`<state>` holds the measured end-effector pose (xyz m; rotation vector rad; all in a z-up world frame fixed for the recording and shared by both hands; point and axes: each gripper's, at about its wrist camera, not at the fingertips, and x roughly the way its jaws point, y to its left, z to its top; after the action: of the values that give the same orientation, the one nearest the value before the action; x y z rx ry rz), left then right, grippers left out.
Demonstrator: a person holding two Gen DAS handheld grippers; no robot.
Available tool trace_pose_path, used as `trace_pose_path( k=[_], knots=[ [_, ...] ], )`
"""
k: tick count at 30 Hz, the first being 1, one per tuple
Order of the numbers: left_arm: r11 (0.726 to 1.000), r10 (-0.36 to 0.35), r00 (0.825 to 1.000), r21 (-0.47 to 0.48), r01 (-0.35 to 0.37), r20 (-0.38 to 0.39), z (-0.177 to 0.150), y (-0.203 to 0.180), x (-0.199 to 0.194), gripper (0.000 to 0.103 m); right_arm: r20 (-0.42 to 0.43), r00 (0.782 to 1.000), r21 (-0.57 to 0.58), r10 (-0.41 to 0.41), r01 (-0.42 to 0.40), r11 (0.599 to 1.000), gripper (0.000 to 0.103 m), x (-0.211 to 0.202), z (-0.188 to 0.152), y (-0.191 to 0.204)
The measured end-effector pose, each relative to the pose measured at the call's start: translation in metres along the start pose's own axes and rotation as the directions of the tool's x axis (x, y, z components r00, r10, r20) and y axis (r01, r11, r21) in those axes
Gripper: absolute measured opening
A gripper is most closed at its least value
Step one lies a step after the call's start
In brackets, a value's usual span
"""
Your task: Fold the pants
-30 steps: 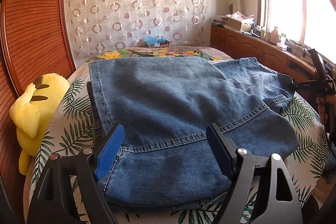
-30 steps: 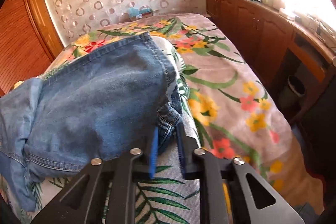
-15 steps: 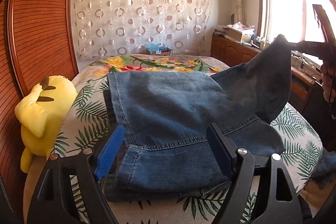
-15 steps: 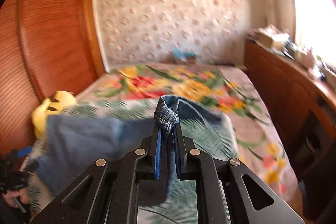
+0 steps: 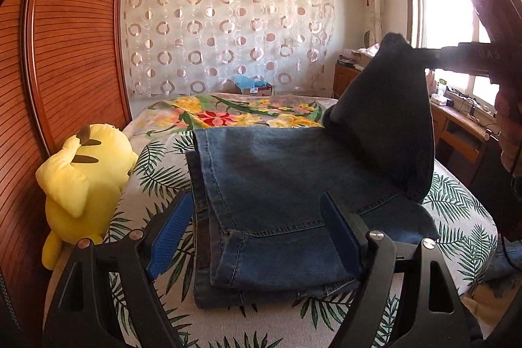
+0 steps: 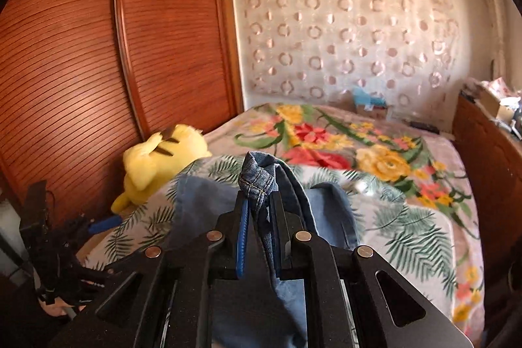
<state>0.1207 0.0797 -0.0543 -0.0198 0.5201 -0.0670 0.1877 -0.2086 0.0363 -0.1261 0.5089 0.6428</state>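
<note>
Right gripper (image 6: pixel 259 214) has a bunched corner of the jeans (image 5: pixel 287 194) pinched between its fingers (image 6: pixel 242 237), lifted off the bed (image 6: pixel 407 237). Jaws nearly together w/ denim wadded in the gap; they've just been opening a touch, but cloth is visibly clamped and hanging below the tips. From the left wrist view that raised flap stands up dark against the window, to the right of and beyond the left gripper's right finger.

Left gripper (image 5: pixel 257 234) is wide open, holding nothing. Rest of the jeans lies flat on the bed directly ahead of and between its fingers, the near hem edge just beyond the tips; whether the tips touch cloth I can't tell. Yellow plush toy (image 5: pixel 78 172) sits off to the left of the left finger, against the wood wardrobe (image 5: pixel 71 54).

Step in hand, as I read it: carrying the lifted end over onto the flat stack for the next fold.

To do it well:
- keep the pinch firm, since grip is on a thick seam bunch & could slip if it loosens more
- carry high enough that the hanging cloth clears the stack, else it drags & rucks the layers
- left gripper should pin the near hem edge so the stack doesn't shift
- lay corner down square w/ the far edge, then release
- smooth afterwards; denim is stiff, fold will spring a bit
</note>
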Motion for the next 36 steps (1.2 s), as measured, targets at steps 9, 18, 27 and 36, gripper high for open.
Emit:
trace_pose_path(
  k=[9,18,27,36],
  knots=[
    [0.999,-0.042,0.999,0.005,0.042,-0.025,0.002,-0.013,0.011,0.081,-0.050,0.999,-0.016,-0.003,0.002,1.000,0.036,-0.007,0.006,-0.015],
    [0.995,-0.062,0.988,0.073,0.072,-0.140,0.001,-0.032,0.050,0.077,-0.129,0.991,0.041,-0.044,0.049,0.998,0.036,0.009,-0.026,-0.027],
    [0.992,-0.072,0.952,0.074,0.099,-0.297,-0.007,-0.033,0.091,0.035,-0.186,0.981,0.059,-0.058,0.070,0.996,0.036,0.003,-0.059,-0.024],
    [0.983,-0.115,0.973,0.116,0.140,-0.200,0.027,-0.051,0.054,0.004,-0.225,0.972,0.066,-0.069,0.086,0.994,0.036,0.010,-0.060,-0.021]
  ],
)
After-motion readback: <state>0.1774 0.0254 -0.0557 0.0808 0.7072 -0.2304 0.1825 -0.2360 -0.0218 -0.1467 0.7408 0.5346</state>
